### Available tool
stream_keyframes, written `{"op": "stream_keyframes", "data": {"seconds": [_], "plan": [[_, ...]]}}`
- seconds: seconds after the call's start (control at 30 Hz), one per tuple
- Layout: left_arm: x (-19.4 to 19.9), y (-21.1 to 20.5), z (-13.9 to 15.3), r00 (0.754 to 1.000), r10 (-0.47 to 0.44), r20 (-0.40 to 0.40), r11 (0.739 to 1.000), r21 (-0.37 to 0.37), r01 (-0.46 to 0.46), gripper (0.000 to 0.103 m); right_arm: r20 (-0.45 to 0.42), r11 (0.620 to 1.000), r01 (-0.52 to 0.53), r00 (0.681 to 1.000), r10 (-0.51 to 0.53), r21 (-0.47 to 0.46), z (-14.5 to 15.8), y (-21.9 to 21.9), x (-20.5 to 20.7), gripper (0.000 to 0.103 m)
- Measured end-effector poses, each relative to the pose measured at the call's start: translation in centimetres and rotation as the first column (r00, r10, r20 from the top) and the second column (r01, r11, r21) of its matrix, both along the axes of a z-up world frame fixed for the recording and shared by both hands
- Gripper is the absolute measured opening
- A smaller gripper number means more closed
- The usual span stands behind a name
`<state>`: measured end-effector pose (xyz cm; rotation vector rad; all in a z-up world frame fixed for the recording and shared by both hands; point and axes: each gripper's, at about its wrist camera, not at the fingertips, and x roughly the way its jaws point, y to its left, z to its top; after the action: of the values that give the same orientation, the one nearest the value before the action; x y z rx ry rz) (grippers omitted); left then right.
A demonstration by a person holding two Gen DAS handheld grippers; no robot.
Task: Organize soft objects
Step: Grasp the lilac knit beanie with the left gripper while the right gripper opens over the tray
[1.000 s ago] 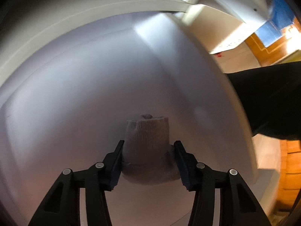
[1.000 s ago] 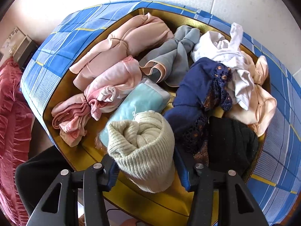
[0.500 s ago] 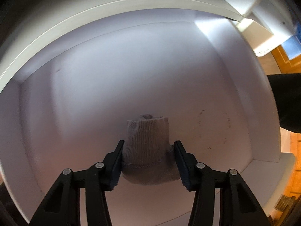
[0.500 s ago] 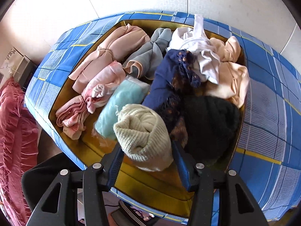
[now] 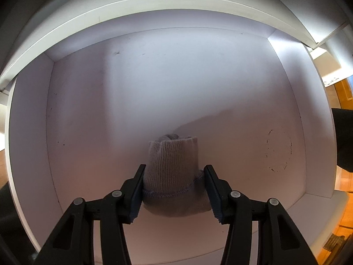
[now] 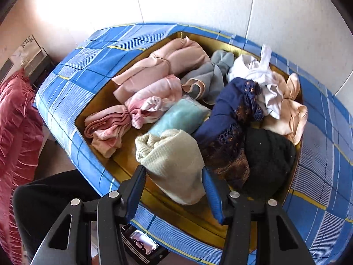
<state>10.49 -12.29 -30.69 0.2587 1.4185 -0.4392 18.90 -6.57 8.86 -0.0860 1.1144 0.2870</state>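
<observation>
In the left wrist view my left gripper is shut on a grey knitted sock roll, held down inside a white drawer just over its bare floor. My right gripper is shut on a cream knitted roll, lifted above the near edge of a gold-lined tray. The tray holds pink garments, a grey piece, a teal packet, a navy lace garment, a white and peach heap and a black knit.
The tray rests on a blue checked cloth in front of a white wall. A red pleated fabric hangs at the left. A dark sleeve shows at lower left, and another at the drawer's right edge.
The left gripper with the grey sock roll sank deeper into the drawer and rolled, so the drawer's walls now frame the view. The right gripper drew back and up with the cream roll.
</observation>
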Motion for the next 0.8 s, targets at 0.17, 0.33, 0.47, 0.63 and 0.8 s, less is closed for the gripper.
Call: {"op": "stream_keyframes", "data": {"seconds": [0.17,0.33,0.47,0.63,0.8], "plan": [[1.6,2.4,1.4,1.0,0.008,-0.001,1.0,0.008,-0.008,0.052,0.021,1.0,0.002,1.0,-0.001,-0.029,0.0,-0.2,-1.4,0.053],[1.5,2.9,1.1,1.0,0.029,-0.003,0.999,0.026,-0.029,0.052,0.042,0.999,0.011,0.999,-0.009,-0.051,-0.3,-0.6,-2.2,0.053],[1.0,3.1,1.0,1.0,0.03,-0.001,0.999,0.046,-0.03,0.052,0.054,0.999,0.03,0.998,-0.028,-0.038,0.0,-1.3,-2.8,0.053],[0.3,3.2,0.6,0.999,0.033,0.001,0.997,0.063,-0.033,0.052,0.068,0.998,0.05,0.996,-0.049,-0.024,0.2,-2.5,-4.4,0.053],[-0.1,2.9,0.6,0.999,0.043,0.0,0.997,0.068,-0.043,0.052,0.092,0.998,0.053,0.994,-0.05,-0.028,-0.4,-3.4,-7.0,0.053]]}}
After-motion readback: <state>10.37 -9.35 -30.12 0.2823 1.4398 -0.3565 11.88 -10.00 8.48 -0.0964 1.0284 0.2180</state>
